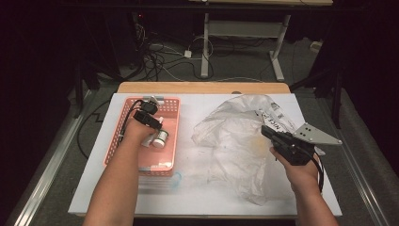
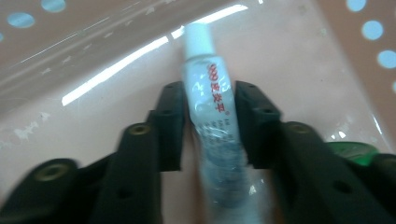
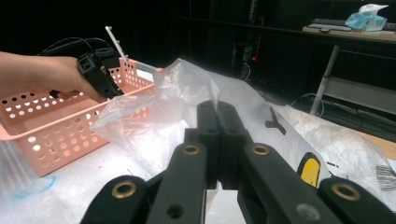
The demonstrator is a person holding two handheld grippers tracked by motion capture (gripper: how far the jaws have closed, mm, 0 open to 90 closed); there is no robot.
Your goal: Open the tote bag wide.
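Observation:
A pink perforated basket (image 1: 176, 120) sits on the left of the white table. Inside it my left gripper (image 1: 158, 124) points down, its jaws pressed on both sides of a clear tube (image 2: 212, 93) with a white cap and red print. The tube lies along the basket floor (image 2: 303, 70). A small white bottle (image 1: 161, 138) rests just beside the gripper. On the right, my right gripper (image 1: 264, 130) is shut on the edge of a crumpled clear plastic bag (image 1: 230, 136). Its jaws (image 3: 218, 109) pinch the bag film (image 3: 187, 88), which lifts toward the basket (image 3: 56, 126).
A green object (image 2: 355, 151) lies in the basket next to the left jaw. A clear lid with a blue edge (image 1: 160, 181) pokes out under the basket's front. The bag carries a printed label (image 1: 277, 117). Cables and desk legs (image 1: 204, 56) stand beyond the table's wooden back edge.

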